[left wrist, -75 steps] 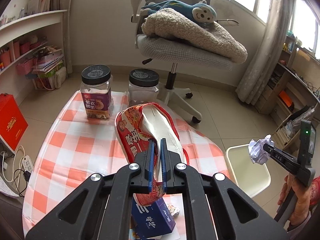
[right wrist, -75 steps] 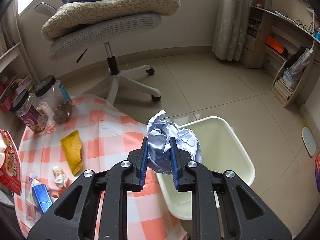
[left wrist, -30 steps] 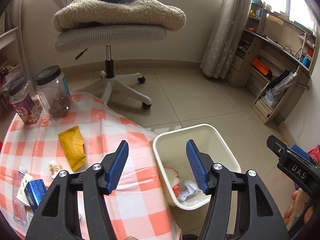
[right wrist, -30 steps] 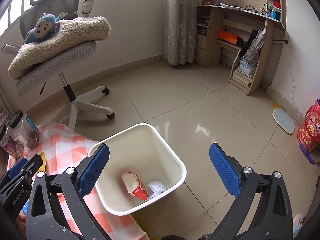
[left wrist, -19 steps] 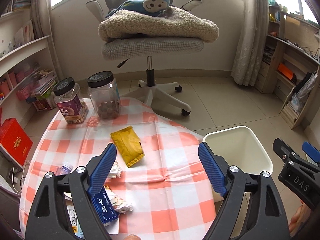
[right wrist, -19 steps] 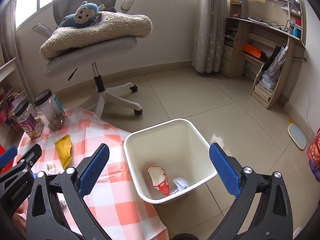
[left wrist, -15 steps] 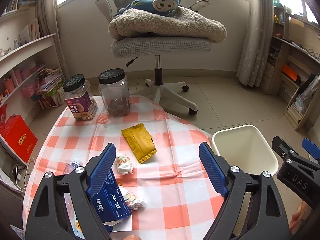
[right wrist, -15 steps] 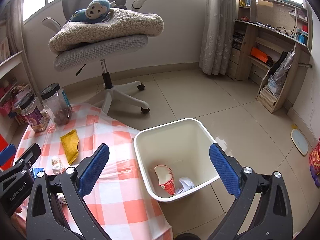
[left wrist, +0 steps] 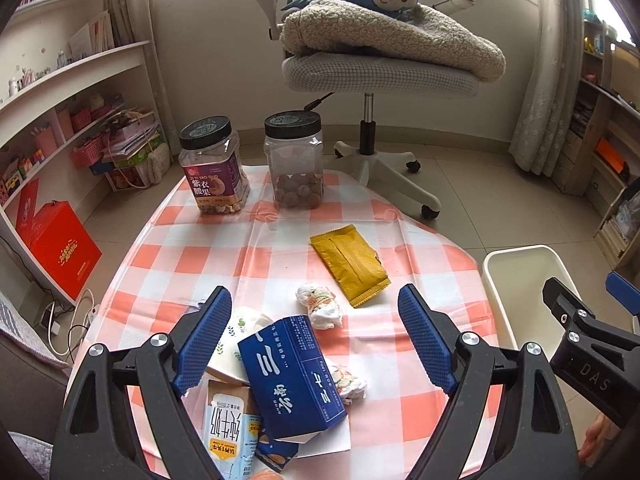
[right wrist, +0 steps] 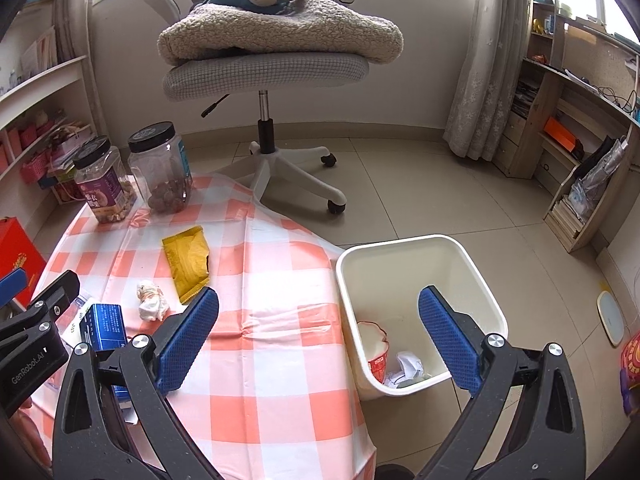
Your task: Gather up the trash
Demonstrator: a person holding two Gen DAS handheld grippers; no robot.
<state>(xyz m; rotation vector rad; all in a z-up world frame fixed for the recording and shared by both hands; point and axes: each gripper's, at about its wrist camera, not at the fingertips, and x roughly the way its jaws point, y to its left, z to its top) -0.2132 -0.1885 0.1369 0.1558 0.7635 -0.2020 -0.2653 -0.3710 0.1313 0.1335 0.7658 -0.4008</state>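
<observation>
My left gripper (left wrist: 312, 308) is open over the near part of the checked table (left wrist: 280, 240), nothing between its blue pads. Under it lie a blue carton (left wrist: 290, 372), a milk carton (left wrist: 228, 428), two crumpled wrappers (left wrist: 320, 306) and a yellow packet (left wrist: 350, 270). To the right, my right gripper (right wrist: 318, 300) is open and empty, above the table's edge and the white bin (right wrist: 416, 244). Inside the bin are a red cup (right wrist: 374, 350) and crumpled paper (right wrist: 408, 364). The yellow packet (right wrist: 186, 264) and blue carton (right wrist: 104, 324) also show in the right wrist view.
Two black-lidded jars (left wrist: 212, 168) (left wrist: 294, 164) stand at the table's far edge. Behind it an office chair (left wrist: 372, 72) carries a fleece blanket and a plush monkey. Shelves line the left wall, with a red box (left wrist: 60, 248) on the floor. More shelves stand at the right.
The cup and crumpled paper, held earlier, now lie in the bin. Both grippers opened wide, and both views have swung left from the bin toward the table's trash.
</observation>
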